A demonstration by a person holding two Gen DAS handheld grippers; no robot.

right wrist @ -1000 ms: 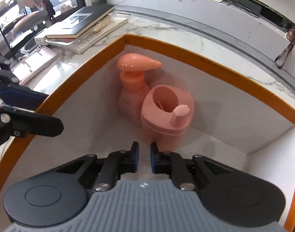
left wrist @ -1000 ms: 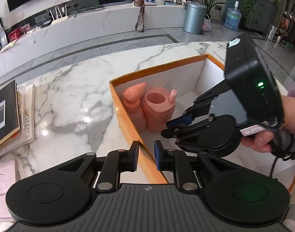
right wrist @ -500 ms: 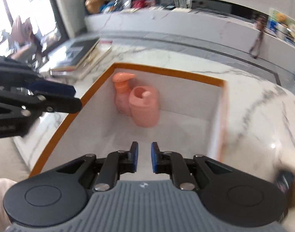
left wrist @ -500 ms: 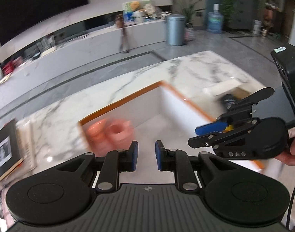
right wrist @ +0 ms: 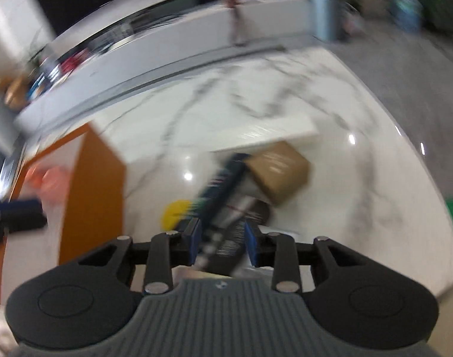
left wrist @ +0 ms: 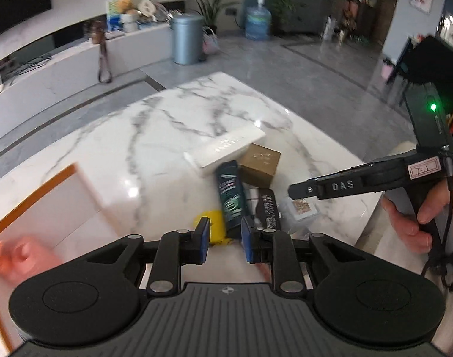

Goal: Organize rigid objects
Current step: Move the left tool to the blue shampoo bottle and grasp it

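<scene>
A pile of rigid items lies on the marble table (left wrist: 155,136): a white flat box (left wrist: 226,148), a brown box (left wrist: 260,163), a dark teal bottle (left wrist: 231,193), a black pack (left wrist: 266,208) and a yellow item (left wrist: 214,226). My left gripper (left wrist: 225,242) is open and empty just before the pile. My right gripper (right wrist: 222,242) is open, its fingers on either side of the dark pack's (right wrist: 226,238) near end; this view is blurred. From the left wrist view it (left wrist: 295,190) hovers right of the pile.
The orange-rimmed white box (left wrist: 48,196) stands at the left with the pink dispenser and cup (left wrist: 15,258) inside. A small clear case (left wrist: 302,208) lies right of the pile. The table edge runs close on the right.
Both grippers have swung right, away from the orange box and over to the pile of items. The right gripper's fingers have opened wider.
</scene>
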